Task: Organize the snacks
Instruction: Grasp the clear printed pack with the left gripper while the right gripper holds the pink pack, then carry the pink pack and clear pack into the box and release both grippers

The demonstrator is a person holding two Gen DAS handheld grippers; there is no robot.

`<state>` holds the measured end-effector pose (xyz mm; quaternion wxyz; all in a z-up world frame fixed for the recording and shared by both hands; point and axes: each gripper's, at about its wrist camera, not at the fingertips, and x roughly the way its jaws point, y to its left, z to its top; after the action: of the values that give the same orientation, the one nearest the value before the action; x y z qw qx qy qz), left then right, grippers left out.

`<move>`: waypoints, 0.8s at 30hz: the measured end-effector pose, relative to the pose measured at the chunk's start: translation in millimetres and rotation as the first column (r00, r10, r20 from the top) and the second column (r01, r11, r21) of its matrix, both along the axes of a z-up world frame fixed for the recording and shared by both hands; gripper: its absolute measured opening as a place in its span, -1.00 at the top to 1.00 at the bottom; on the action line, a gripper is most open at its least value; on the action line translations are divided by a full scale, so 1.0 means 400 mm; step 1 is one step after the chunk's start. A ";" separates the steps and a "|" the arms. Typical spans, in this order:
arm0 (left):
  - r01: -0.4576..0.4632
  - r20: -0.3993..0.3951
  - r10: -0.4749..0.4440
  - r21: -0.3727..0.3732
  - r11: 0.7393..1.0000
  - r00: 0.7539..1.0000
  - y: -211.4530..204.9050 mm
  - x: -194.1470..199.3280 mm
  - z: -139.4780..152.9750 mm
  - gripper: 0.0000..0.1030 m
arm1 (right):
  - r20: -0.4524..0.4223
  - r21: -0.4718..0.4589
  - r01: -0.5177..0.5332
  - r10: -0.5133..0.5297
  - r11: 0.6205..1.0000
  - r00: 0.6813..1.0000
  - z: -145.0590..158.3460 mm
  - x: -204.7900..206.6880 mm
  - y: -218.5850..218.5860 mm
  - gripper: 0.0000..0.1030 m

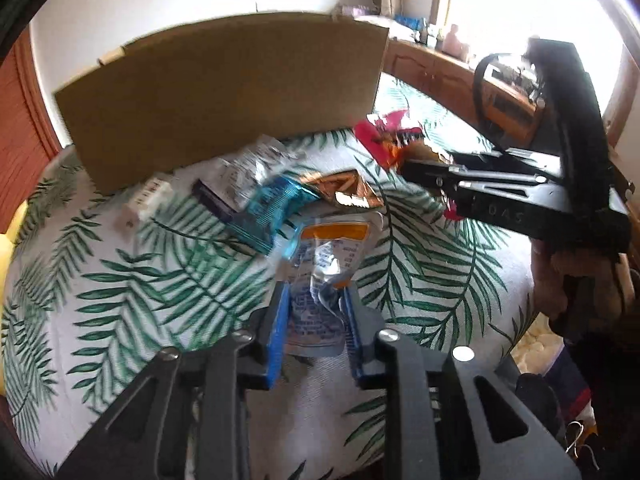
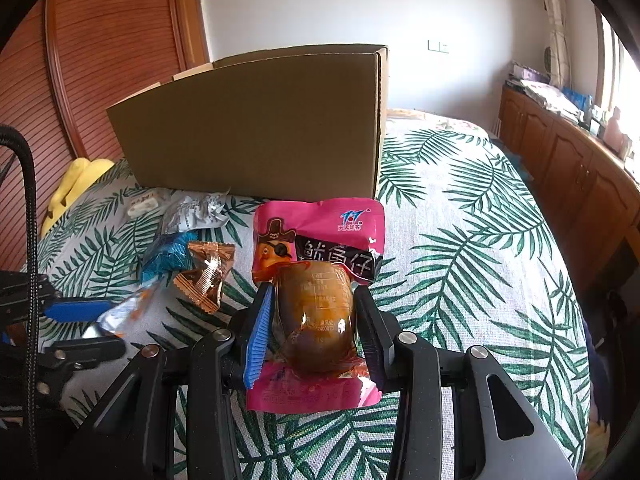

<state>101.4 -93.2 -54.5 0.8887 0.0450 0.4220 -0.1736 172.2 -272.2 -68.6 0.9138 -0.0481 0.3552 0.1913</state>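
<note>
My left gripper (image 1: 314, 316) pinches an orange-and-clear snack pouch (image 1: 326, 256); my right gripper (image 2: 314, 320) pinches a pink squid packet (image 2: 316, 280), both before the cardboard box (image 2: 256, 128).

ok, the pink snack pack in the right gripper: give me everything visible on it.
The pink snack pack is a glossy plastic pouch, sealed, with a cartoon pirate, a black band of white characters and a clear window showing a brown, egg-shaped lump. It is clamped at its bulging middle in the right gripper, one blue pad pressed against each side. It is held lengthwise along the fingers, above the leaf-print cloth, before the cardboard box.
</note>
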 end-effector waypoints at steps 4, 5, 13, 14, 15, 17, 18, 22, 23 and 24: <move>-0.010 0.016 0.010 -0.013 1.000 1.000 0.015 -0.012 0.014 0.59 | -0.004 -0.001 -0.001 0.001 1.000 1.000 0.000 0.001 0.002 0.21; -0.010 0.022 0.011 -0.016 1.000 1.000 0.018 -0.015 0.019 0.59 | -0.006 -0.001 -0.001 0.001 1.000 1.000 0.000 0.002 0.001 0.21; -0.018 0.076 0.023 -0.067 0.998 0.997 0.047 -0.048 0.073 0.58 | -0.003 0.002 -0.002 0.002 1.000 1.000 0.001 0.001 0.001 0.21; -0.018 0.083 0.024 -0.072 0.997 0.996 0.049 -0.051 0.081 0.58 | -0.002 0.002 -0.003 0.003 1.000 1.000 0.002 0.002 0.002 0.21; -0.018 0.090 0.025 -0.075 0.997 0.996 0.050 -0.053 0.088 0.58 | -0.001 0.003 -0.005 0.005 1.000 1.000 0.001 0.001 0.000 0.22; -0.019 0.105 0.027 -0.079 0.997 0.994 0.050 -0.054 0.102 0.58 | 0.001 0.005 -0.005 0.005 1.000 1.000 0.001 0.001 -0.001 0.22; -0.020 0.112 0.029 -0.083 0.996 0.993 0.054 -0.055 0.109 0.58 | 0.003 0.005 -0.005 0.005 1.000 1.000 0.001 0.001 -0.001 0.22; -0.030 0.132 0.042 -0.094 0.995 0.990 0.050 -0.036 0.125 0.58 | 0.021 0.008 -0.003 0.002 1.000 1.000 0.003 -0.008 -0.006 0.22; -0.032 0.137 0.045 -0.095 0.995 0.990 0.052 -0.034 0.128 0.58 | 0.029 0.009 -0.002 0.002 1.000 1.000 0.005 -0.011 -0.007 0.22; -0.036 0.141 0.050 -0.097 0.995 0.989 0.055 -0.031 0.131 0.58 | 0.037 0.010 -0.001 0.001 1.000 0.999 0.007 -0.014 -0.008 0.22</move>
<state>89.2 -71.2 -2.0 0.9214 0.0064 0.3492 -0.1704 166.8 -275.2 -65.9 0.9203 -0.0473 0.3373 0.1924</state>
